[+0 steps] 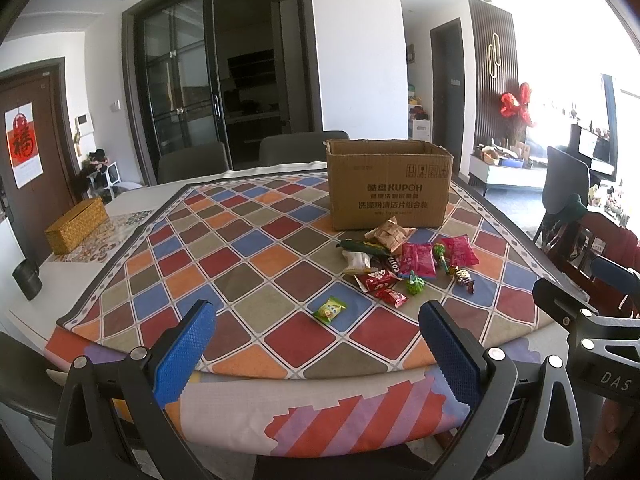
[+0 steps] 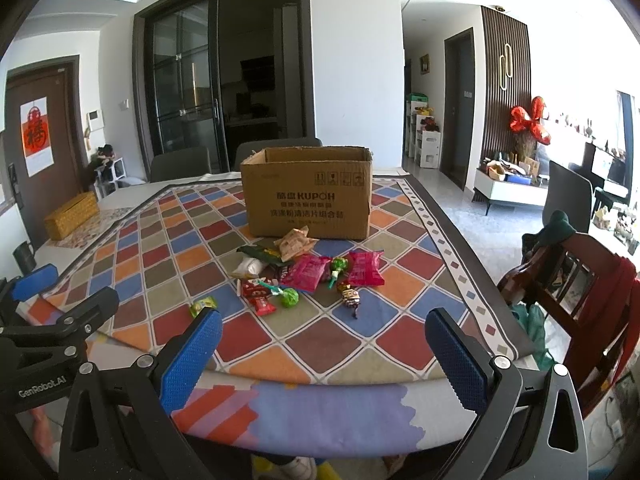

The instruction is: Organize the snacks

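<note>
Left wrist view: left gripper (image 1: pixel 318 338) spread, empty, at the table's near edge. Snacks (image 1: pixel 404 266) heaped before the cardboard box (image 1: pixel 388 184) (top open).
Right wrist view: right gripper (image 2: pixel 324 346) spread, empty; same heap.

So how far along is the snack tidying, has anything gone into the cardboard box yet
Nothing looks done. The snacks, such as the pink packets and the lone green candy, lie loose on the tablecloth in front of the cardboard box, whose inside isn't visible. Nothing is in hand: the left gripper and right gripper are both open and empty, short of the pile. All the sorting remains.
</note>
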Demonstrator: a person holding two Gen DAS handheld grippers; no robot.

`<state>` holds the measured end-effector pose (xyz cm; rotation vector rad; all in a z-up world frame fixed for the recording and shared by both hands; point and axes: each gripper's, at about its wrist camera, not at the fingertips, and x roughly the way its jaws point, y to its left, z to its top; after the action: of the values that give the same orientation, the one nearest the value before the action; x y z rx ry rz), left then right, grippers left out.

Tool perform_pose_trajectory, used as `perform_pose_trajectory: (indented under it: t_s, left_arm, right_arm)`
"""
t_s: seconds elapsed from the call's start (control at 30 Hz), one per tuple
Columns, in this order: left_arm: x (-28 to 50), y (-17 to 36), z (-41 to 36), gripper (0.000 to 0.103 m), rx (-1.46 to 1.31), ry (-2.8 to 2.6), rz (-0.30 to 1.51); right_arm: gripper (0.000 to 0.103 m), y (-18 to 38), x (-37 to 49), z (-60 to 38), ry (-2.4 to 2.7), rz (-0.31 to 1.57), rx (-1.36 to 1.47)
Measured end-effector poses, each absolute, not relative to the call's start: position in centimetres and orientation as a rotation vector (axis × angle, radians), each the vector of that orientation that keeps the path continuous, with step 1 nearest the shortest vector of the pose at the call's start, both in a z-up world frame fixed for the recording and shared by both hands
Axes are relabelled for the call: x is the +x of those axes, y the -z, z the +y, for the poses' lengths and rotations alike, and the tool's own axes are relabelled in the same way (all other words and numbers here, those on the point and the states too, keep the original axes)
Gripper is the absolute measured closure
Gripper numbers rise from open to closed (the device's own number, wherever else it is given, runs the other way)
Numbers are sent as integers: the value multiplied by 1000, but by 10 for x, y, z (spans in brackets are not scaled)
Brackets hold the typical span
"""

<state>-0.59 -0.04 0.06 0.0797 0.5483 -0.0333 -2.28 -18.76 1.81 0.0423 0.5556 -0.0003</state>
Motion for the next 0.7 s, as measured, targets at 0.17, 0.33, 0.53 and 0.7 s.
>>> perform_pose_trajectory:
  t_s: [0.17, 0.33, 0.53, 0.7]
  left_arm:
    - [-5, -1, 0, 0, 80, 33, 549]
    - [-5, -1, 0, 0, 80, 33, 550]
    - [-6, -1, -1, 0, 82, 36, 548]
    - [-6, -1, 0, 0, 81, 35, 548]
  right_arm:
    - [0, -18, -22, -187, 0, 557, 43]
    - [0, -18, -22, -188, 0, 556, 43]
    - [0, -19, -22, -188, 0, 557, 44]
    - [0, -19, -22, -188, 0, 556, 43]
